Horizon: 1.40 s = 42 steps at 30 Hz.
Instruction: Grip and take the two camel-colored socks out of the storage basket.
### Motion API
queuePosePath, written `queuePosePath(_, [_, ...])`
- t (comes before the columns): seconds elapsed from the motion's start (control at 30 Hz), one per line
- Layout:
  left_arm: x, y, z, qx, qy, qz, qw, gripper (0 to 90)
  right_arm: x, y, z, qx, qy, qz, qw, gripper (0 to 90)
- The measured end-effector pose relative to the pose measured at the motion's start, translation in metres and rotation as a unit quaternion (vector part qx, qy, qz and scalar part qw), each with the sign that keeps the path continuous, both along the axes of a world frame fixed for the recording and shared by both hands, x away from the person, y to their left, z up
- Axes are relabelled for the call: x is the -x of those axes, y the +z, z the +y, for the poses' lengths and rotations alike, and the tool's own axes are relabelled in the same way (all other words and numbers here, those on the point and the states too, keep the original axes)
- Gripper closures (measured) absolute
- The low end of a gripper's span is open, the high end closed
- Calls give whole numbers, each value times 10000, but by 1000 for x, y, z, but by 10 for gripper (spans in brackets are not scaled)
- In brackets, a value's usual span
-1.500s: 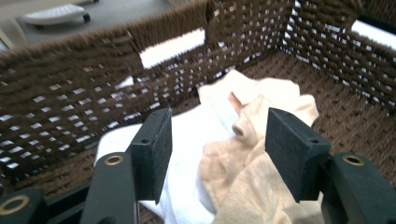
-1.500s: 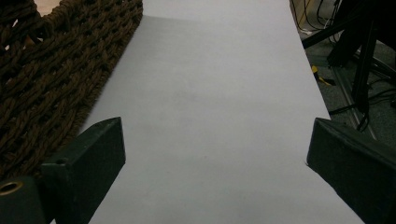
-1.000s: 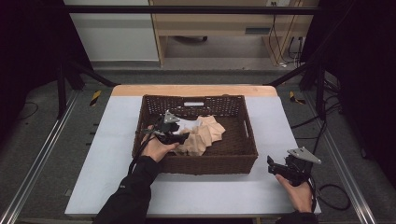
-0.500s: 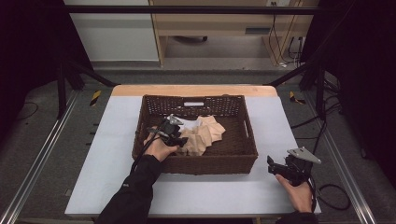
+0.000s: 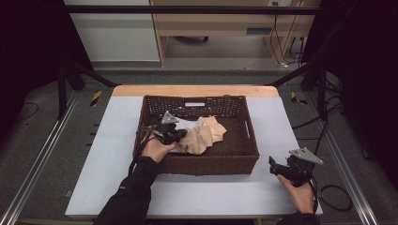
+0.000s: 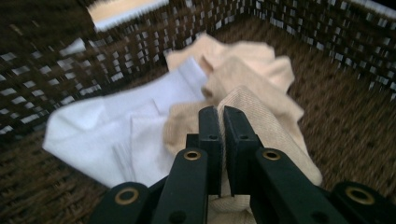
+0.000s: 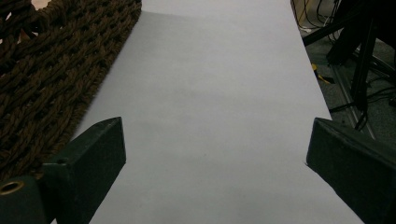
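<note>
Basket (image 5: pixel 244 145): dark brown woven wicker, rectangular, sitting on the worktop (image 5: pixel 108 159) just past its centre toward 12 o'clock; a pale label shows on its far wall in the high view.
Beige cloth (image 5: pixel 206 136): crumpled in the basket, around the middle of its floor, spreading toward 3 o'clock from the left gripper; in the left gripper view (image 6: pixel 261 107) its ribbed weave runs up to and under the jaws.
White cloth (image 6: pixel 116 135): lies flat against the beige cloth on its 9 o'clock side in the left gripper view, partly tucked under it; in the high view a small patch shows at 12 o'clock of the beige heap.
Left gripper (image 5: pixel 174 137): inside the basket, in its 9 o'clock half, held by the left hand (image 5: pixel 155 149) that reaches over the near wall. Left gripper view (image 6: pixel 223 135): jaws pressed nearly together with a slim gap, a fold of the beige cloth pinched between them.
Right gripper (image 5: pixel 273 164): on the worktop at 4 o'clock of the basket, apart from it, held by the right hand (image 5: pixel 300 194). Right gripper view (image 7: pixel 215 144): jaws spread wide, bare worktop between them, holding nothing; the basket's woven wall lies at 10 o'clock.
Worktop: pale grey-white sheet, wooden strip along its 12 o'clock edge.
</note>
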State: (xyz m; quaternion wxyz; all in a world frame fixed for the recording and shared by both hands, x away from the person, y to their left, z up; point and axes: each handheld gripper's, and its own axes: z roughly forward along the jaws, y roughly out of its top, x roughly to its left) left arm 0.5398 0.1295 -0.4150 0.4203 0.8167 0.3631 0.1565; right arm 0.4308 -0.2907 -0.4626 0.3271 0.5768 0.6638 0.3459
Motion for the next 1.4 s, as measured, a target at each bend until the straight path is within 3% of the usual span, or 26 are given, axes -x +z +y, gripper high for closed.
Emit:
queuePosePath(0.03, [0,0,0,0,0,0,10000,856,0,0,0,1,-1,-6,10000,50])
queuePosePath(0.07, [1,2,1,84,17,-87,9999,857,0,0,0,-1,0,-5,10000,50])
queuePosePath(0.1, [2,7,1,244,58,-314,9992,858,0,0,0,1,-2,-20,10000,50])
queuePosePath(0.13, [2,7,1,244,58,-314,9992,858,0,0,-1,25,3,-37,10000,50])
queuePosePath(0.23, [6,18,4,559,165,-688,9959,860,0,0,-1,23,0,-46,10000,50])
queuePosePath(0.27, [6,18,4,559,165,-688,9959,860,0,0,-1,22,2,-48,10000,50])
queuePosePath(0.37, [8,31,9,773,289,-1032,9912,860,0,0,-1,25,0,-50,10000,51])
queuePosePath(0.4, [8,31,9,773,289,-1032,9912,860,0,0,-1,25,0,-50,10000,51])
queuePosePath(0.47, [10,40,12,956,363,-1213,9873,861,0,1,-1,0,-16,-47,10000,51])
queuePosePath(0.5, [12,46,14,1105,390,-1327,9842,861,1,1,-1,1,-18,-62,10000,51])
queuePosePath(0.53, [12,46,14,1105,390,-1327,9842,862,1,1,-1,1,-18,-62,10000,51])
queuePosePath(0.57, [14,53,16,1224,426,-1445,9810,861,1,2,-1,-1,-27,-79,10000,51])
queuePosePath(0.7, [19,68,21,1445,475,-1573,9758,861,1,2,-2,27,-18,-96,9999,52])
queuePosePath(0.73, [19,68,21,1445,475,-1573,9758,861,1,2,-2,18,-30,-95,9999,52])
queuePosePath(0.77, [22,75,23,1494,511,-1664,9733,861,1,2,-2,12,-29,-99,9999,52])
queuePosePath(0.8, [22,75,23,1494,511,-1664,9733,862,1,2,-2,12,-29,-99,9999,52])
queuePosePath(0.83, [25,80,25,1507,549,-1768,9711,861,1,2,-2,-11,-38,-97,9999,52])
queuePosePath(0.87, [25,80,25,1507,549,-1768,9711,861,1,2,-2,-11,-38,-97,9999,52])
queuePosePath(0.9, [28,85,27,1542,549,-1821,9696,862,1,2,-2,-16,-37,-98,9999,52])
queuePosePath(1.13, [39,95,37,1622,525,-1897,9669,861,2,2,-2,0,-39,-115,9999,53])
queuePosePath(1.4, [54,107,67,1717,656,-1896,9645,861,2,2,-2,4,-41,-117,9999,54])
